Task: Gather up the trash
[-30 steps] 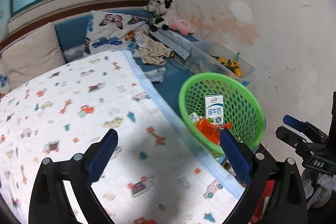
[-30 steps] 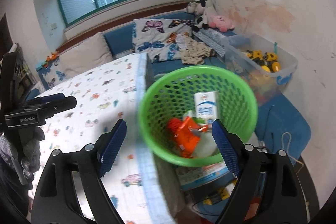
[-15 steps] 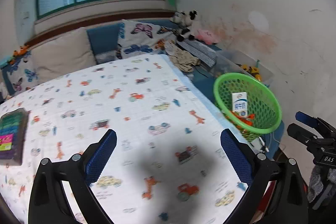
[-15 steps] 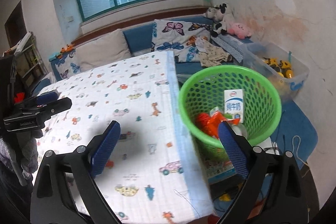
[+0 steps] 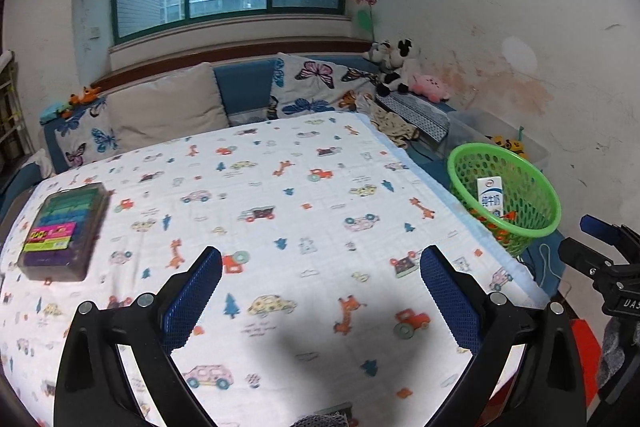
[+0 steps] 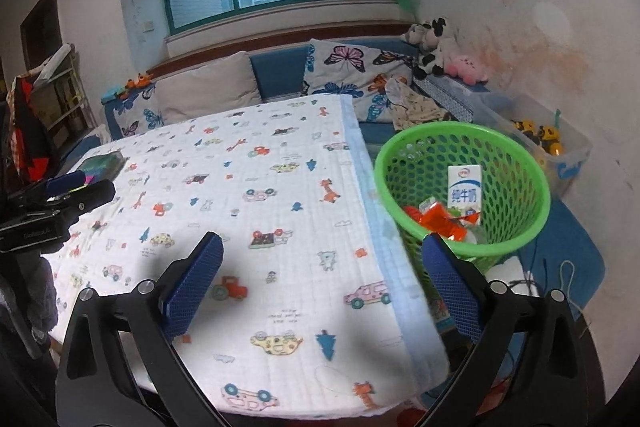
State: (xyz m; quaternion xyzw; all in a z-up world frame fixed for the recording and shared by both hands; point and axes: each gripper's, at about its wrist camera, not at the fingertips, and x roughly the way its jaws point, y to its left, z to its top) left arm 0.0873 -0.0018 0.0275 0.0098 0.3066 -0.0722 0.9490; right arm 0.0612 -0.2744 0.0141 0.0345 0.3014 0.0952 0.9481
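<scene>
A green mesh basket stands beside the table's right edge; it also shows in the left wrist view. Inside it are a white milk carton and orange wrappers. My left gripper is open and empty above the table with the patterned cloth. My right gripper is open and empty above the table's right edge, left of the basket. The right gripper also appears at the right of the left wrist view.
A dark box with coloured layers lies at the table's left end. A sofa with cushions runs behind the table. A clear bin with yellow toys sits by the right wall. Plush toys sit in the corner.
Both grippers have pulled back and up from the basket toward the table's near side. The left view has swung left, bringing the coloured box into view. Both stay open.
</scene>
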